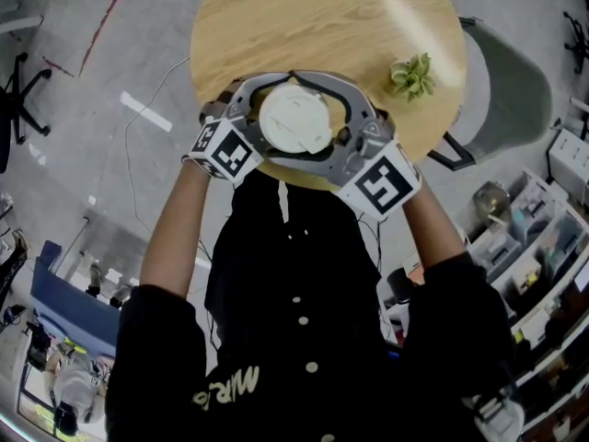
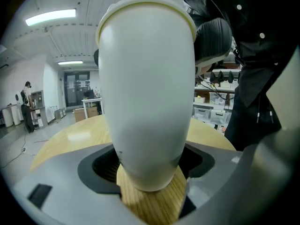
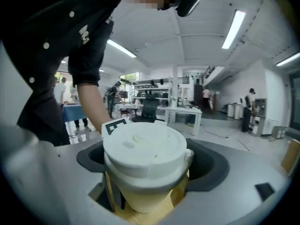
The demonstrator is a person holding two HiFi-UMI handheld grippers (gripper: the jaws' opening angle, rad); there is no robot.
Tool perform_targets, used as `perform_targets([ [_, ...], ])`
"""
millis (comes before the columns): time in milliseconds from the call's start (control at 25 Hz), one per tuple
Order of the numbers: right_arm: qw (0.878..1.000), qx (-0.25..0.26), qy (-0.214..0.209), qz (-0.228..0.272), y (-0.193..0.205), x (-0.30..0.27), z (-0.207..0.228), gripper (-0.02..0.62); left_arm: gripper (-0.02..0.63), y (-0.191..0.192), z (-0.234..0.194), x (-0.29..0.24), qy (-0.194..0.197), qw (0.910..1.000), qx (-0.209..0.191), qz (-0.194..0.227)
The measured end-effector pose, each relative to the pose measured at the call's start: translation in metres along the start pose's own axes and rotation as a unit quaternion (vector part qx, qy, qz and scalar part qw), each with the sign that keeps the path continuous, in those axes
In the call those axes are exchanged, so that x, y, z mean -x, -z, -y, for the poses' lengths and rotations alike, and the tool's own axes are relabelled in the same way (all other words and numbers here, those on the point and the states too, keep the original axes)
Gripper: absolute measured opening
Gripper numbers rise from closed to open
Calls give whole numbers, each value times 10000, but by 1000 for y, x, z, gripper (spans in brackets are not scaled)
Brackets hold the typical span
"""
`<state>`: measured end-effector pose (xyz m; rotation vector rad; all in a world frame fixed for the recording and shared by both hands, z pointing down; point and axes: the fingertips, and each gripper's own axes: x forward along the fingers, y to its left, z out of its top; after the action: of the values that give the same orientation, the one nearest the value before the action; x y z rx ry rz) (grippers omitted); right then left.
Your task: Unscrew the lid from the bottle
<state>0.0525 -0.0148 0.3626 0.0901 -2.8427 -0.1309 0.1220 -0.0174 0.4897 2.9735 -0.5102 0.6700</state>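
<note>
A white bottle (image 2: 147,93) stands upright near the front edge of the round wooden table (image 1: 304,17). Its white lid (image 1: 294,118) is seen from above in the head view. My left gripper (image 2: 150,170) is low on the bottle, and its dark pads lie against the body just above the base. My right gripper (image 3: 145,156) is up at the top, with its pads against both sides of the lid (image 3: 143,144). In the head view the two sets of jaws form a grey ring around the bottle, which hides the body.
A small green succulent (image 1: 413,75) sits on the table to the right of the bottle. A grey chair (image 1: 511,90) stands beyond the table's right edge. Shelves and bins (image 1: 543,238) crowd the floor at the right.
</note>
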Motion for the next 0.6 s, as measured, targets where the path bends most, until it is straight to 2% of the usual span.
perform_targets([
  [80,9993,152,-348,-28,1,-2,-3,489,360,0,-1,1,-10,10000,24,8],
  [160,9990,195,-401,-76,2,-2,-3,489,360,0,-1,1,-18,10000,46,6],
  [360,9998,38,-205,-58,-4,4,-3,483,360,-1,1,-1,6,10000,45,6],
  [480,9994,-123,-48,308,-23,9,2,483,360,-1,2,0,9,10000,38,-6],
  [600,9990,-180,75,398,-34,16,7,483,360,-4,2,-1,2,10000,26,-13],
])
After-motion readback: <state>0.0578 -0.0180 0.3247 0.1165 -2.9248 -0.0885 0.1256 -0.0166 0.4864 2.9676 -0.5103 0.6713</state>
